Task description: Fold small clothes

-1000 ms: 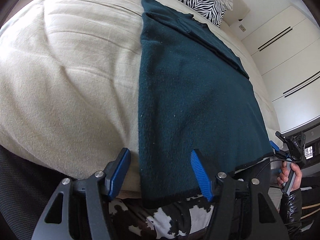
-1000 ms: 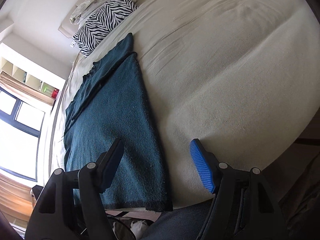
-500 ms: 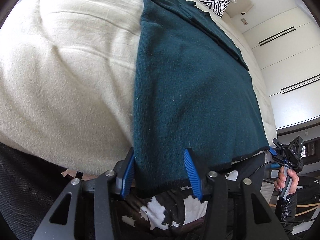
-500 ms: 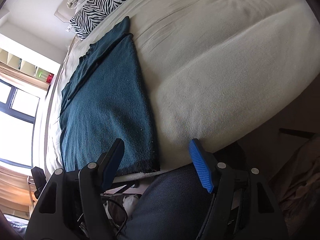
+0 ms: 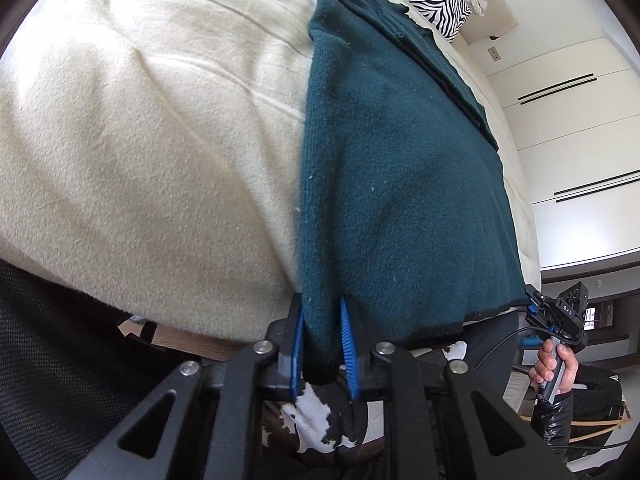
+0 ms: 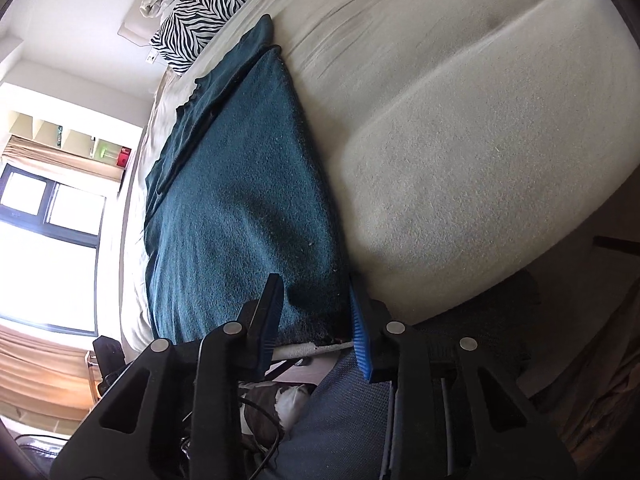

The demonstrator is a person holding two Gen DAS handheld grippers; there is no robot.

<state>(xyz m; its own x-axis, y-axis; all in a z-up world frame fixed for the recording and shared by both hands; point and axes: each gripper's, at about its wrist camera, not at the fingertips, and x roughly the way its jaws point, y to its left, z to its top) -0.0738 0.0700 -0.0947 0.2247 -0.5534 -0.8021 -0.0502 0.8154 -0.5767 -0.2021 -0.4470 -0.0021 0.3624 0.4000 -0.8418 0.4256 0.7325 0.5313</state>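
Left wrist view: left gripper (image 5: pixel 322 338), jaws narrow, pinches the near hem corner of the dark teal knitted sweater (image 5: pixel 392 184) lying flat on the cream bed (image 5: pixel 140 140). Right wrist view: right gripper (image 6: pixel 316 320) straddles the opposite corner, jaws seemingly part-open; close fully, then lift both corners evenly.

left gripper (image 5: pixel 322 342) clamped, right gripper (image 6: pixel 316 320) half-closed
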